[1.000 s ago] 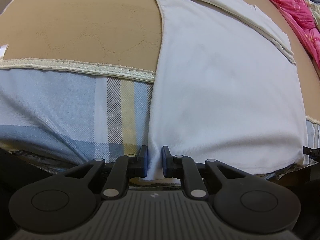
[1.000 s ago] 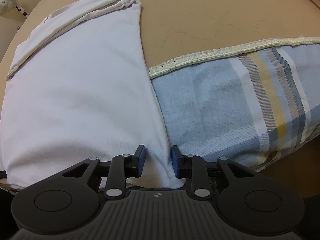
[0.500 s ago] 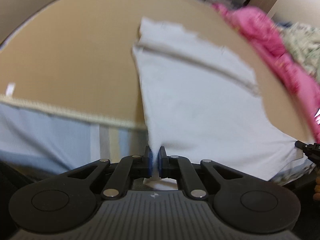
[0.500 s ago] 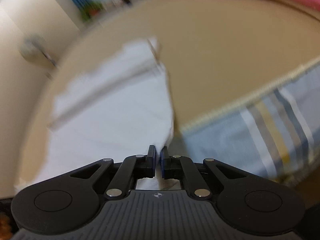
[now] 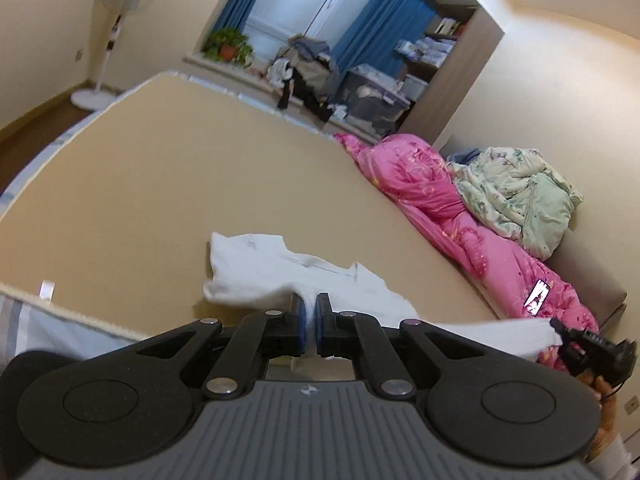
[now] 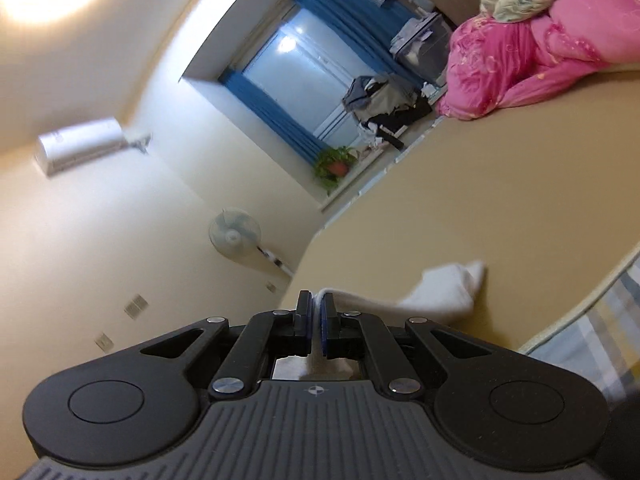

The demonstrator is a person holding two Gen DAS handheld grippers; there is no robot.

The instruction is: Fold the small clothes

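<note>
Left wrist view: the left tongs (image 5: pixel 311 322) were clenched on a fold of the white garment (image 5: pixel 280 276), a thin, soft cloth pinched between the blue-lined pads. The jaws had just been closing, with the cloth between them. From the grip the garment ran away in two directions: a rumpled, creased portion lay on the tan bed cover (image 5: pixel 200 168) just beyond the fingertips, and a taut band stretched right to the right tongs (image 5: pixel 568 340), which were also clenched on the cloth. A hand (image 5: pixel 604 400) held that tool at the right edge. The bed cover was smooth and matte, with a cream lace trim (image 5: pixel 80 314) along its near edge. At the right side of the bed lay a glossy pink quilt (image 5: pixel 440 200) with a crumpled pale green floral quilt (image 5: pixel 520 196) on top. A small lit phone (image 5: pixel 536 303) rested on the pink quilt. Far off stood a white pedestal fan (image 5: pixel 120 8), blue curtains (image 5: pixel 368 28) and a potted plant (image 5: pixel 228 46).

Right wrist view: the picture was strongly tilted. The right tongs (image 6: pixel 316 320) were clenched on an edge of the white garment (image 6: pixel 440 292); the jaws had just been closing on it. The remaining cloth sagged right onto the bed cover (image 6: pixel 500 184) in a soft bunched heap. A white wall air conditioner (image 6: pixel 80 146) was mounted at the left.
</note>
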